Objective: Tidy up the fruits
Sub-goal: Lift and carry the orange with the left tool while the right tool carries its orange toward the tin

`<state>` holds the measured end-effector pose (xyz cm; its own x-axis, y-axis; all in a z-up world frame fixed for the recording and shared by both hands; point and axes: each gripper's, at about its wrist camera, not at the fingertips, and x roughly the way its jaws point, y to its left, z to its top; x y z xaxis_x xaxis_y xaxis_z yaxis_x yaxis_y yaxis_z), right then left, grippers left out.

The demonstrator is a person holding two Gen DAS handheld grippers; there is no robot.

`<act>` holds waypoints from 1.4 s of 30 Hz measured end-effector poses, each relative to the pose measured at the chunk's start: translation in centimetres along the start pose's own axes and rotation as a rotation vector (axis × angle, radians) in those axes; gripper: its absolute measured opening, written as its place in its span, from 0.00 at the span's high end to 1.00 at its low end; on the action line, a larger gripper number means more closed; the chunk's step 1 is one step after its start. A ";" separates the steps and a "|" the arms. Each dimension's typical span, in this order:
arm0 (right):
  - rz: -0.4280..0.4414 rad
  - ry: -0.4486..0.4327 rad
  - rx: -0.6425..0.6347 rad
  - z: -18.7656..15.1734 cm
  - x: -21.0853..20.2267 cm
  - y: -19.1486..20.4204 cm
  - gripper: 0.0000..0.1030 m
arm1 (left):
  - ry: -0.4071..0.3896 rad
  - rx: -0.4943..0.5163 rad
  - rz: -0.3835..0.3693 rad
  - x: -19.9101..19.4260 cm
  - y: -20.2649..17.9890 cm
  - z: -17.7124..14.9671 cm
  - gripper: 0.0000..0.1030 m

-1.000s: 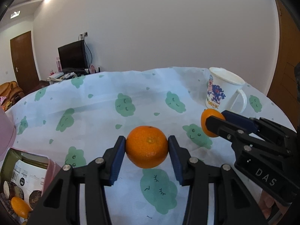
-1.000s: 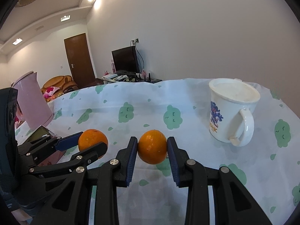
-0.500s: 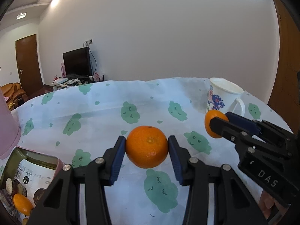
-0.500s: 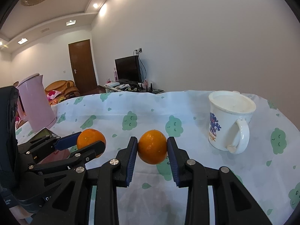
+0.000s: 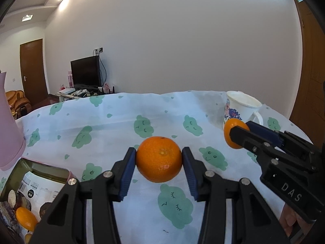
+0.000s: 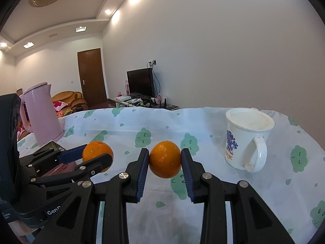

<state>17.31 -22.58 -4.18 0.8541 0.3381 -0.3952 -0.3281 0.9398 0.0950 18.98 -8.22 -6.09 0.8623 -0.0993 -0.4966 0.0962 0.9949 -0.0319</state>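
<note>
Mandarins are the business at hand, one in each gripper. At the centre of the left wrist view the left gripper [image 5: 159, 159] is clamped on a round mandarin [image 5: 159, 159], its blue pads [image 5: 127, 173] pressing both flanks and the fruit lifted clear of the tablecloth [image 5: 113, 126]. That gripper tips gently downward over the cloth, white with green cloud faces.

At the right of the same view the right gripper [image 5: 236, 134] reaches in from the lower right corner, its black fingers slanting up toward the left, gripping a second mandarin [image 5: 231, 132] just in front of the white mug [image 5: 241, 109]. A bit of the person's hand [image 5: 289, 222] shows under its body, at the lower right edge.

From the right wrist view that second mandarin sits at frame centre, squeezed between the blue pads and held above the cloth, with the mug upright at the right, handle toward the camera. The left gripper comes in from the lower left, its mandarin beside the other and apart from it.

At the lower left of the left wrist view an open tin box [image 5: 61, 170] holds another orange fruit [image 5: 26, 217] among darker items. A pink kettle [image 6: 41, 113] stands behind the box, at the left.
</note>
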 end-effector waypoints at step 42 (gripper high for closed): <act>0.017 -0.111 -0.056 -0.7 -3.0 1.6 0.67 | -0.105 0.016 0.065 -3.7 0.4 -1.0 0.54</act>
<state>13.97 -22.11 -3.44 0.8867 0.3599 -0.2903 -0.3622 0.9309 0.0481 15.29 -7.42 -5.15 0.9143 -0.0371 -0.4032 0.0457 0.9989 0.0118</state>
